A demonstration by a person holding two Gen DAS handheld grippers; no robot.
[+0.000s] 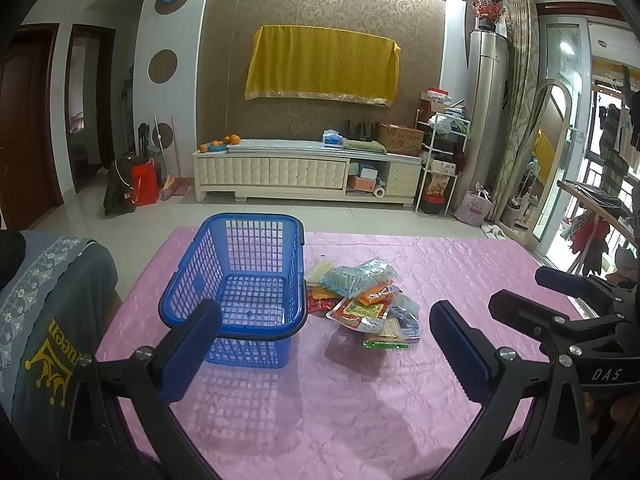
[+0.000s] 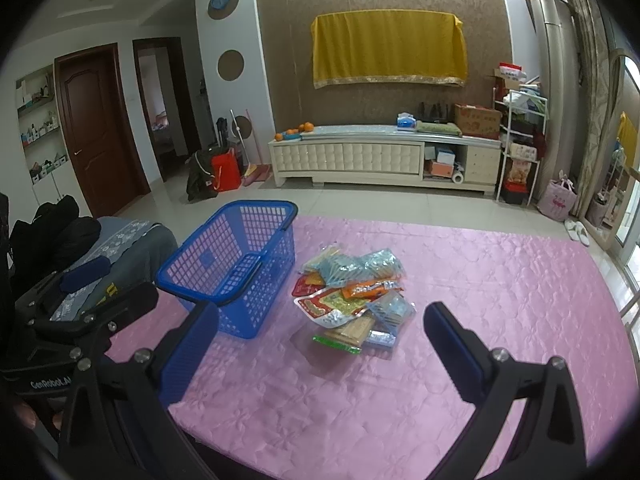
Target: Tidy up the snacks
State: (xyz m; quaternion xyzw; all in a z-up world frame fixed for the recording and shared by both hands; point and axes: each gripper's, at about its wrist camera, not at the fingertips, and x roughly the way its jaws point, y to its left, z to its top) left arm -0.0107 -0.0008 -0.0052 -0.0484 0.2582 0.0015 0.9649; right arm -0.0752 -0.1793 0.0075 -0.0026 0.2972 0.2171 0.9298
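Observation:
A blue plastic basket [image 1: 240, 276] [image 2: 236, 264] stands empty on the pink tablecloth [image 1: 360, 400] [image 2: 480, 300]. To its right lies a heap of snack packets [image 1: 366, 300] [image 2: 354, 300], in blue, orange, red and green wrappers. My left gripper [image 1: 326, 344] is open, held above the near table, its left finger in front of the basket's near rim. My right gripper [image 2: 320, 344] is open too, hovering short of the heap. Neither holds anything. In the left wrist view the right gripper [image 1: 516, 292] shows at the right edge; in the right wrist view the left gripper [image 2: 116, 280] shows at the left.
A chair with grey cloth and dark clothing [image 1: 48, 300] [image 2: 100, 248] stands at the table's left. Beyond the far table edge are tiled floor and a white TV cabinet [image 1: 308, 172]. A rack, shelving and a glass door [image 1: 560, 160] line the right side.

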